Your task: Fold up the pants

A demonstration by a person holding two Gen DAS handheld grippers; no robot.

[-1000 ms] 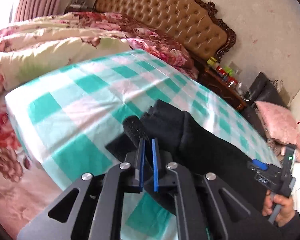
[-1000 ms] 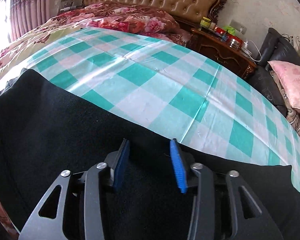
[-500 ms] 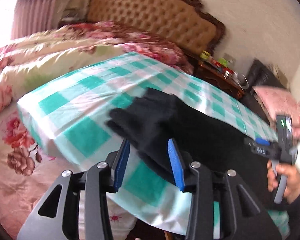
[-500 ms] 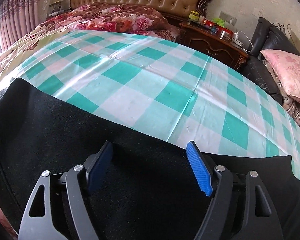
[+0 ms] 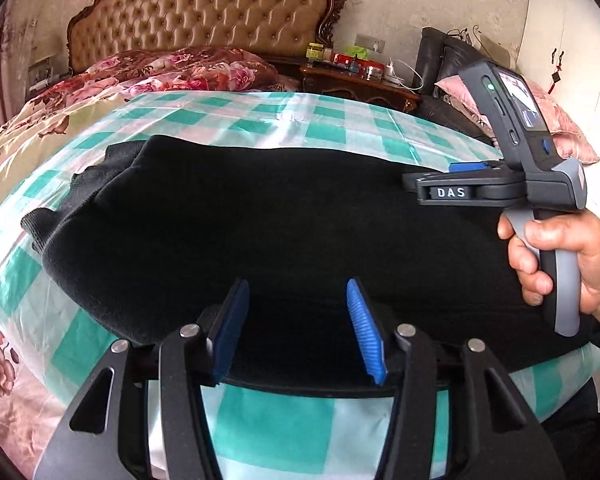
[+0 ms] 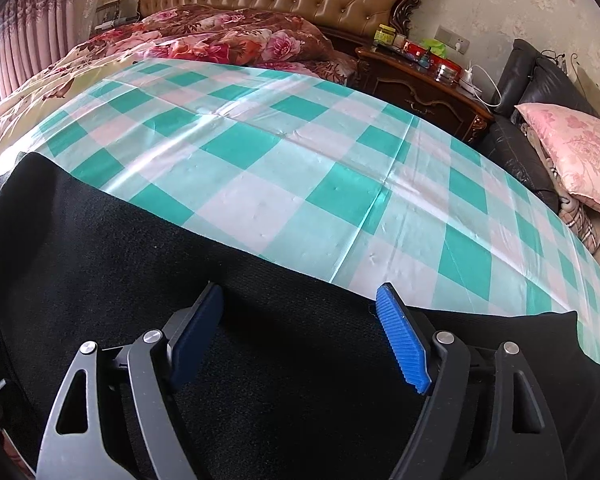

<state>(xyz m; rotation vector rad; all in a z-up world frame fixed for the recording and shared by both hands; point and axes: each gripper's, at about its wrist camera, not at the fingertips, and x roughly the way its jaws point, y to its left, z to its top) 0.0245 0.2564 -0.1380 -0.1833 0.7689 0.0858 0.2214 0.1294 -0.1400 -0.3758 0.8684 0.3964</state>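
Black pants [image 5: 260, 216] lie folded lengthwise across the green-and-white checked cloth [image 5: 324, 128], cuffs toward the left. My left gripper [image 5: 296, 300] is open and empty, just above the pants' near edge. The right gripper shows in the left wrist view [image 5: 452, 184] as a dark device held in a hand over the pants' right part. In the right wrist view the right gripper [image 6: 300, 304] is wide open and empty over the pants [image 6: 140, 264], near their far edge.
The checked cloth [image 6: 300, 168] covers a table. A bed with floral quilts [image 5: 168, 68] and tufted headboard [image 5: 204, 4] lies behind. A wooden nightstand [image 6: 424, 84] with jars, a black sofa [image 6: 528, 92] and pink pillows [image 6: 576, 148] stand at right.
My left gripper let go of the pants' cuff end, opened and swung right to the pants' near edge. My right gripper opened wider over the pants.
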